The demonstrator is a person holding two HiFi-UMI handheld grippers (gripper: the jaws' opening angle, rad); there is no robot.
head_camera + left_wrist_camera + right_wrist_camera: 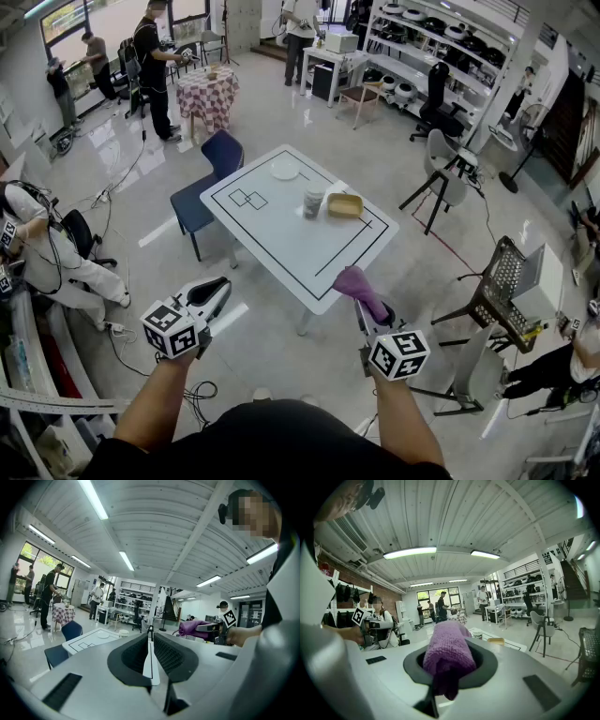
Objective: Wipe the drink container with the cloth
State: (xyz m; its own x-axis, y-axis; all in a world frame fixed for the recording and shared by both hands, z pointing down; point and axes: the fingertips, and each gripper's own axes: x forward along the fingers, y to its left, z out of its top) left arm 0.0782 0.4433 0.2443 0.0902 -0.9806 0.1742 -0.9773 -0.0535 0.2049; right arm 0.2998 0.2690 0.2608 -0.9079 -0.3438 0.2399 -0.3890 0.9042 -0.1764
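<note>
The drink container point(313, 200), a pale cup, stands near the middle of the white table point(281, 246), well ahead of both grippers. My right gripper point(360, 298) is shut on a rolled purple cloth point(355, 284), held in the air short of the table's near corner. In the right gripper view the cloth point(448, 654) fills the jaws and droops over the front. My left gripper point(221, 287) hangs to the left of the table, shut with nothing in it. Its jaws meet in the left gripper view point(150, 641), where the cloth point(192, 628) shows at the right.
A white plate point(284, 169) and a yellow tray point(345, 205) lie on the table beside the cup. A blue chair point(210, 180) stands at its left side, grey chairs point(439, 173) to the right. Several people stand at the back and left. A wire basket point(502, 281) sits at the right.
</note>
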